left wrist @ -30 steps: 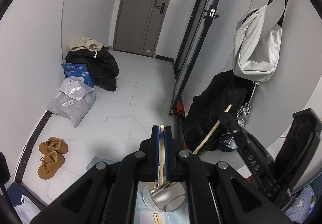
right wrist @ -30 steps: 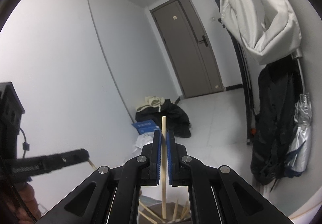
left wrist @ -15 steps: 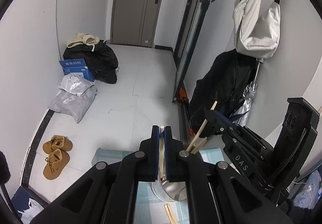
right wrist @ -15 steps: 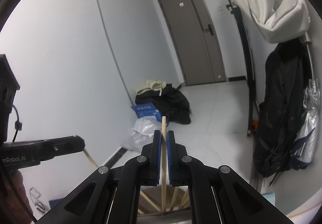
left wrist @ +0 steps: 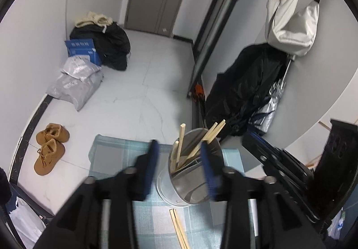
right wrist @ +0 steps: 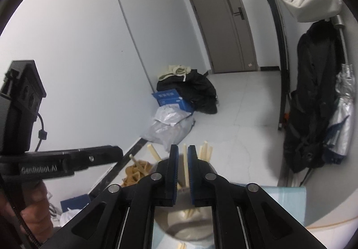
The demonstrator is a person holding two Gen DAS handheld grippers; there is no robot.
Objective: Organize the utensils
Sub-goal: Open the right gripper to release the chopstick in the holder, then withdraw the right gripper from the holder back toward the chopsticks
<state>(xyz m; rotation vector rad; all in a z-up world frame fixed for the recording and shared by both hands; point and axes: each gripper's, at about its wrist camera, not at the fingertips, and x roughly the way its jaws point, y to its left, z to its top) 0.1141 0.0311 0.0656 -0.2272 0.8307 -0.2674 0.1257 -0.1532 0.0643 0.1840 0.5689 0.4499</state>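
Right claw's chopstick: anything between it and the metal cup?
Nothing visible. The chopstick stands upright between the right claw fingers, its lower end inside the open metal cup, among other chopsticks.

— What do the tools look like?
— Each gripper (right wrist: 183,159) is matte black with blue pads (right wrist: 174,167) and silver screws (right wrist: 156,176); white lettering; bare-skinned hand (right wrist: 33,211), black cable (right wrist: 41,130).

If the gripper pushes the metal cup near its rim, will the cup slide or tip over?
Probably tip. The metal cup looks tall, thin-walled and light, and its chopsticks lean above the rim, which likely raises its balance point. The checked cloth beneath may grip the base, so sliding seems less likely.
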